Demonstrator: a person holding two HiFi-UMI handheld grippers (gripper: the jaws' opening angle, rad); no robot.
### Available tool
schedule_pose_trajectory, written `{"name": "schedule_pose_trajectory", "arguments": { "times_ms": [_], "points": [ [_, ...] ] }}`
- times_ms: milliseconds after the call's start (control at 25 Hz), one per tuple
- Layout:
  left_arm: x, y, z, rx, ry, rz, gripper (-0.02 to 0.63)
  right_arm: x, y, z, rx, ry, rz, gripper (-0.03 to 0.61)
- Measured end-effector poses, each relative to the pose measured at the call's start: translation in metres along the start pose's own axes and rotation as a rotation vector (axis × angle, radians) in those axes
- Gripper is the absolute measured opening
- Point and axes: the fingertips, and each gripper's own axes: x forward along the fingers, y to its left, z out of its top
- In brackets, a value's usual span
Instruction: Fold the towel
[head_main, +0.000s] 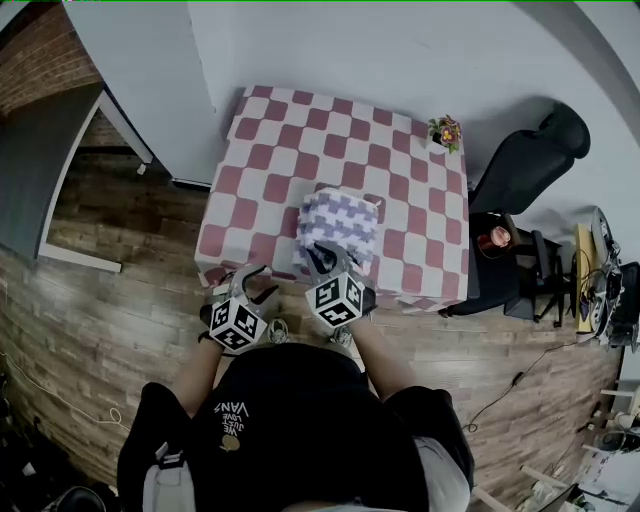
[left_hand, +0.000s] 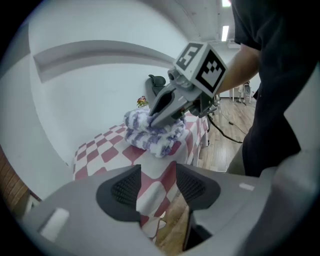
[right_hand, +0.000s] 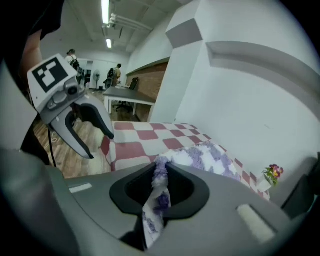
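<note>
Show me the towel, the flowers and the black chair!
towel (head_main: 338, 225), head view, on its purple-and-white top.
flowers (head_main: 445, 131), head view, on the blooms.
chair (head_main: 525, 160), head view, on its black backrest.

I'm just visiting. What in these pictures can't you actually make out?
Head view: the right gripper hides the towel's near edge.
Right gripper view: the gripper's own body cuts off the towel's pinched end below the jaws.
Head view: the potted plant is too small to tell its kind.
Head view: the checkered cloth covers whatever stands under it.
</note>
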Motion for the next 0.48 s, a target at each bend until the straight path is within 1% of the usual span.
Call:
{"name": "schedule_pose_trajectory", "arguments": {
  "times_ms": [80,160,240,320,480],
  "points": [
    [-0.003,0.003,-0.005,-0.003,-0.003,-0.006,0.193,0.012,0.013,-0.005,-0.062,0.043,0.017,0.061],
    [-0.003,0.005,-0.007,-0.003,-0.008,-0.012,0.193,0.022,0.022,-0.008,-0.099,0.067,0.029,0.061],
    [-0.001,0.007,-0.007,-0.004,-0.013,-0.021,0.193,0.03,0.028,-0.011,-0.096,0.075,0.048,0.063],
    [0.001,0.007,-0.004,-0.001,-0.024,-0.032,0.193,0.034,0.032,-0.013,-0.068,0.077,0.072,0.075],
    [0.006,0.024,0.015,0.028,-0.079,-0.038,0.193,0.034,0.037,-0.012,-0.042,0.063,0.1,0.135]
  ]
}}
